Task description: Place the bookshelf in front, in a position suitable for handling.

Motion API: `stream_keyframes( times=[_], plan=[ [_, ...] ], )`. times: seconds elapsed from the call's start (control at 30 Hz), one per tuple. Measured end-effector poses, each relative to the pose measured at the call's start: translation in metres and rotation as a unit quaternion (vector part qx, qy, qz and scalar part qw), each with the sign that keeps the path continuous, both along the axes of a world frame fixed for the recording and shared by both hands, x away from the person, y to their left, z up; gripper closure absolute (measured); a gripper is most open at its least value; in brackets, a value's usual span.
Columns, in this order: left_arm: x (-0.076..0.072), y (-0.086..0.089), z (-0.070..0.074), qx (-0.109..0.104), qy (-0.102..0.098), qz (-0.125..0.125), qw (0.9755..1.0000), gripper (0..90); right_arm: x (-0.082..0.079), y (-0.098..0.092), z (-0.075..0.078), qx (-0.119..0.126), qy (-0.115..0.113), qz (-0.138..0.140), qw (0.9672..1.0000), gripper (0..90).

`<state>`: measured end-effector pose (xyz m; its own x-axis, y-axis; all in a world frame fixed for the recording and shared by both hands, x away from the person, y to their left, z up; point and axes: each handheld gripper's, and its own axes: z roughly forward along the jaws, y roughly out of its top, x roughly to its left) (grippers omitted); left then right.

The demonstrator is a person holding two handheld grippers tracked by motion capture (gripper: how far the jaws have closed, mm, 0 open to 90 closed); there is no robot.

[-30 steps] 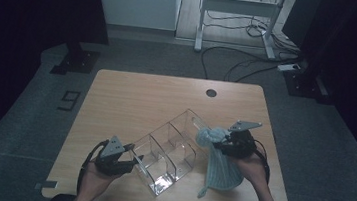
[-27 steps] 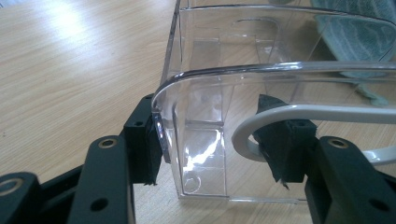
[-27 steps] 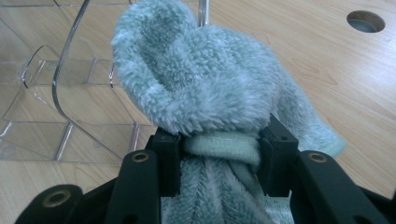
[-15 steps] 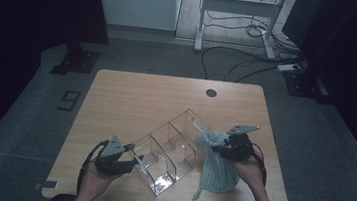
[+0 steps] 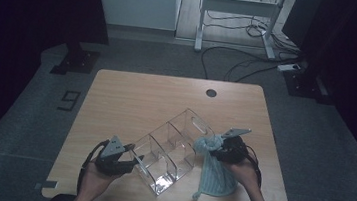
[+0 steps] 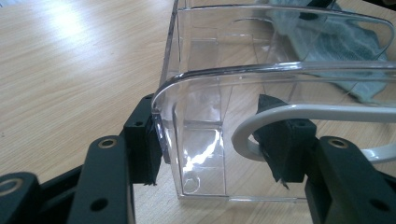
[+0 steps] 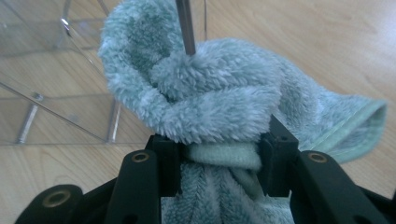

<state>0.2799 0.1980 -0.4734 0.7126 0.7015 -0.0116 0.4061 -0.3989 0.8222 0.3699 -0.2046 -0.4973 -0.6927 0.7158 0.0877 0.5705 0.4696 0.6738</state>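
A clear acrylic organizer (image 5: pixel 171 150) with several compartments lies slantwise on the wooden table (image 5: pixel 141 101). My left gripper (image 5: pixel 132 162) holds its near-left end. In the left gripper view the jaws (image 6: pixel 215 144) straddle a corner of the organizer (image 6: pixel 210 74), one pad against the outside of the wall. My right gripper (image 5: pixel 211 151) is shut on a bunched pale teal towel (image 5: pixel 216 177) just right of the organizer, and the towel's lower end rests on the table. Up close, the right gripper (image 7: pixel 219 158) pinches the towel (image 7: pixel 210 93) at its hem, beside the organizer (image 7: pixel 46 70).
A round cable hole (image 5: pixel 211 92) sits near the table's far edge. Bare wood stretches across the far and left parts of the table. Beyond it are cables (image 5: pixel 240 67) on the floor and a metal desk frame (image 5: pixel 203 12).
My right gripper has sunk with the towel, whose hanging end has settled onto the table. The left gripper and the organizer have kept still.
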Motion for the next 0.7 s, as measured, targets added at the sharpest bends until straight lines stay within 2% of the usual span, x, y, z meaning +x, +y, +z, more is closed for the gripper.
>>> stream_keyframes(
  times=[0.37,0.7],
  plan=[
    [0.0,0.0,0.0,-0.002,0.001,-0.001,1.0,44.6,0.008,0.01,-0.028,-0.051,0.029,-0.001,0.9983,57.7],
    [-0.001,0.001,-0.001,-0.007,-0.003,-0.003,1.0,44.5,0.008,0.01,-0.031,-0.045,0.031,-0.006,0.9985,57.6]
  ],
)
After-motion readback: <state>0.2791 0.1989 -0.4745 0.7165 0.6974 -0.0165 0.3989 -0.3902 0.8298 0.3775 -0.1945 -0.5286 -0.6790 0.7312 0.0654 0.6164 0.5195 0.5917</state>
